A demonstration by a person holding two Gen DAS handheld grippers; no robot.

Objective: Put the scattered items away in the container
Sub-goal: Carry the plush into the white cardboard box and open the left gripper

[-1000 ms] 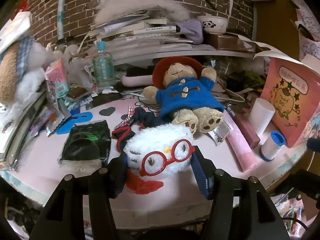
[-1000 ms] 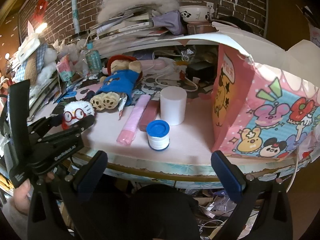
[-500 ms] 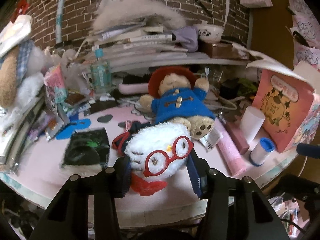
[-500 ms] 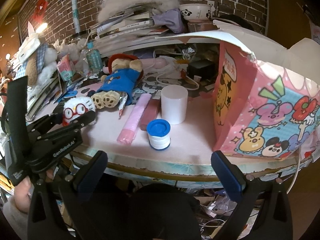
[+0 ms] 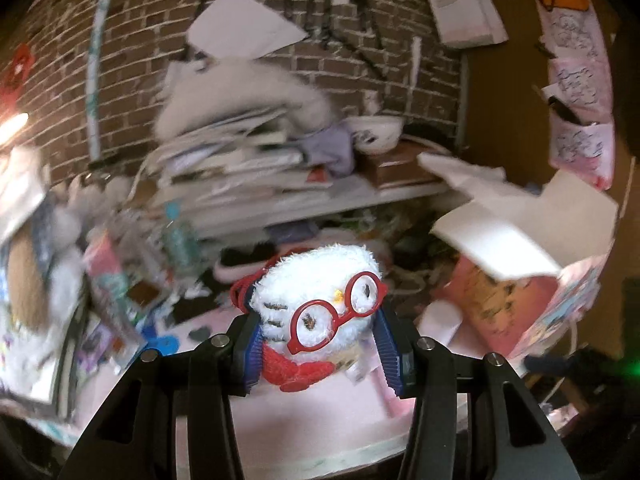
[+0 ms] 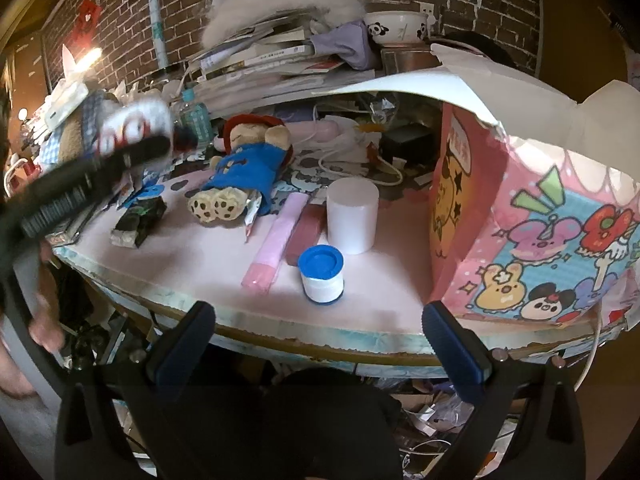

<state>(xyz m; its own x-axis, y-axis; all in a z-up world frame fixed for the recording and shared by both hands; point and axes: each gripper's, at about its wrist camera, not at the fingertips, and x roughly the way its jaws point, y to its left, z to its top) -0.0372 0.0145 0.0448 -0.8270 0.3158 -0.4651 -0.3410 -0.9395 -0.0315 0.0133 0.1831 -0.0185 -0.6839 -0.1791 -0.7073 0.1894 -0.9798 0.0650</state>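
Observation:
My left gripper (image 5: 318, 344) is shut on a white fluffy plush with red glasses (image 5: 320, 300) and holds it lifted above the pink table; it also shows blurred in the right wrist view (image 6: 132, 128). The pink cartoon paper bag (image 6: 520, 208), open at the top, stands at the table's right; in the left wrist view it (image 5: 512, 292) is to the plush's right. My right gripper (image 6: 320, 344) is open and empty, below the table's front edge. A bear in a blue coat (image 6: 244, 172), a black pouch (image 6: 140, 220), pink packs (image 6: 276, 244), a white cup (image 6: 352, 216) and a blue-capped jar (image 6: 322, 274) lie on the table.
Stacked books and papers, a panda bowl (image 6: 396, 26) and a water bottle (image 6: 196, 114) crowd the shelf and back of the table by the brick wall. Clutter and a large plush (image 6: 76, 120) fill the left side. The table's worn front edge (image 6: 320, 340) is near.
My left gripper has lifted the white plush off the table and swung up and to the right, blurring the view. The right gripper has stayed open in place.

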